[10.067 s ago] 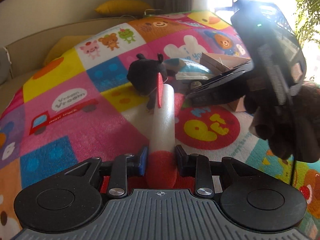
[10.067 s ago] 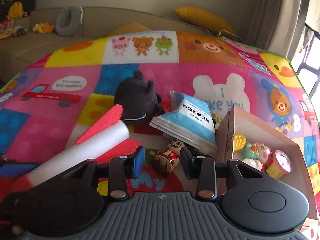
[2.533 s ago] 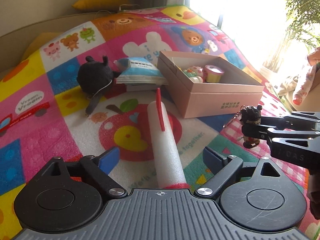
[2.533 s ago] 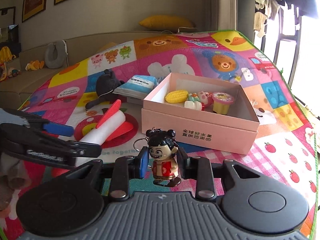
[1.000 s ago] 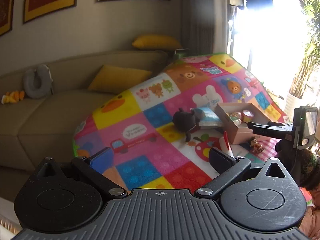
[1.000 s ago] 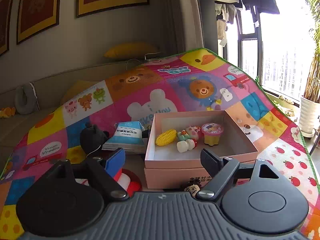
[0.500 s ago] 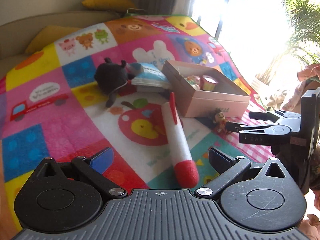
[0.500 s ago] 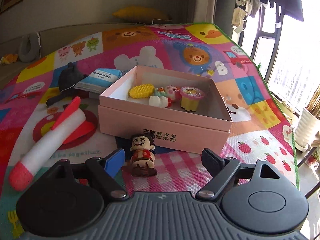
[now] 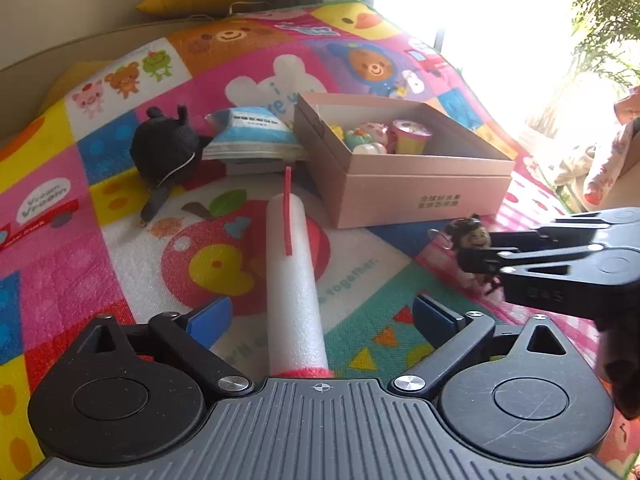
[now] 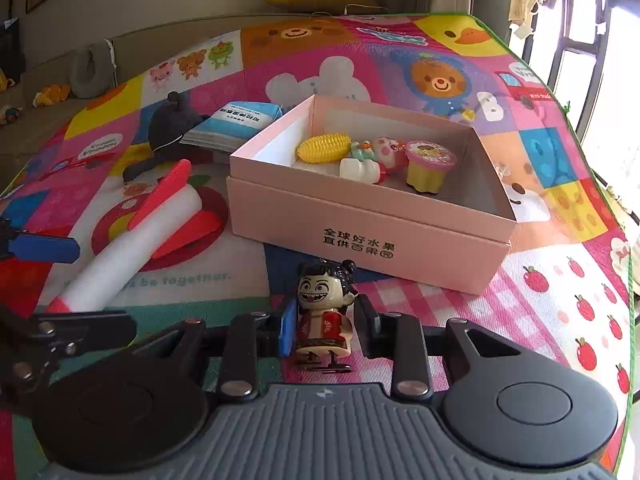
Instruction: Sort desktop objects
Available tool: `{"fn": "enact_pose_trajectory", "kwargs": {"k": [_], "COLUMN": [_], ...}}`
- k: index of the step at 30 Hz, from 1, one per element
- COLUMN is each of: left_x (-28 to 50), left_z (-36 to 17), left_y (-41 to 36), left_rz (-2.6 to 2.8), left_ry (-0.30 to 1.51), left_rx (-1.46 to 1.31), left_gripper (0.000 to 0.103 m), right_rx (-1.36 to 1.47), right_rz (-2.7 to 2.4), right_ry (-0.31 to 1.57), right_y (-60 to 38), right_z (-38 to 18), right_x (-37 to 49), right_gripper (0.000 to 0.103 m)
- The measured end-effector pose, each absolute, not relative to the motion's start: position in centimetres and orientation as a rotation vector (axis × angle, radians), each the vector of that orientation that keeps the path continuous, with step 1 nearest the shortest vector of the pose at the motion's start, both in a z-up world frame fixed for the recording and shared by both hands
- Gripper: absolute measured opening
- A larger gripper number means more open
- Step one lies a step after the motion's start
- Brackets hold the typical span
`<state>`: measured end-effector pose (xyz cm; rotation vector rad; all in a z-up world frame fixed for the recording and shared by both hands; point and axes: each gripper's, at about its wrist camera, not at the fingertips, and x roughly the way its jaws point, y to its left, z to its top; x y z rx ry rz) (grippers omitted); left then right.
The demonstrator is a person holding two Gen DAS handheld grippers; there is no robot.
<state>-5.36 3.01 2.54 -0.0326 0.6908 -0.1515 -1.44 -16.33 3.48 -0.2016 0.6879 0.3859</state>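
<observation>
your right gripper sits low over the pink checked patch of the play mat, its jaws closing around the small grinning figurine. the blue pad on one side is against the figurine's body, the black pad on the other is just beside it, so the grip is nearly made but i cannot tell that both pads press yet. the figurine stands upright on the mat, just in front of the pink box. inside that open box lie a yellow corn toy, a white piece, a small pink animal and a yellow cup.

your left gripper has its fingers wide apart and closing, straddling the white foam rocket without touching it. the rocket lies flat on the apple picture, red fin up. beyond it rest a black plush toy and a blue-and-white packet, the packet touching the box's far corner.
</observation>
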Motion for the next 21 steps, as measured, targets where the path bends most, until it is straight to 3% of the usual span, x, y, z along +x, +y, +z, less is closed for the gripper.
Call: {"fn": "enact_pose_trajectory", "kwargs": {"k": [1,5,6,8,11,12,14,15,16,21], "left_x": [-4.9,-3.7,-3.6,-3.6,-4.0,-4.3,-5.1,-5.8,-6.4,-8.2], "left_z": [2.4,1.9,1.8,1.9,2.1,2.2,2.4,2.4,2.4,2.1], "left_y": [3.0,3.0,2.9,2.7,2.4,2.3,2.0,1.7,1.5,0.6], "left_rz": [-0.143,-0.152,-0.153,-0.153,-0.168,-0.174,-0.195,-0.219,-0.240,-0.294], "left_ry": [0.699,0.721,0.724,0.725,0.727,0.729,0.739,0.745,0.752,0.762], "left_rx": [-0.031,-0.038,-0.034,-0.023,-0.014,-0.008,0.002,0.008,0.012,0.009], "left_gripper": [0.075,0.067,0.063,0.044,0.032,0.032,0.032,0.032,0.032,0.036], "right_rx": [-0.191,-0.168,-0.169,-0.184,-0.200,-0.207,-0.217,-0.224,-0.231,-0.256], "right_rz": [0.390,0.397,0.396,0.396,0.394,0.384,0.376,0.382,0.387,0.393], "right_ry": [0.685,0.676,0.673,0.666,0.662,0.659,0.652,0.642,0.626,0.622], "right_y": [-16.9,-18.9,-19.2,-19.6,-19.9,-19.9,-19.9,-20.0,-20.0,-20.0], "right_z": [3.8,4.7,4.8,4.9,4.7,4.7,4.6,4.6,4.5,3.8], "right_x": [-2.2,-4.5,-5.0,-5.7,-6.1,-6.1,-6.2,-6.4,-6.7,-6.4], "right_gripper": [0.029,0.028,0.022,0.018,0.018,0.020,0.036,0.052,0.060,0.060]}}
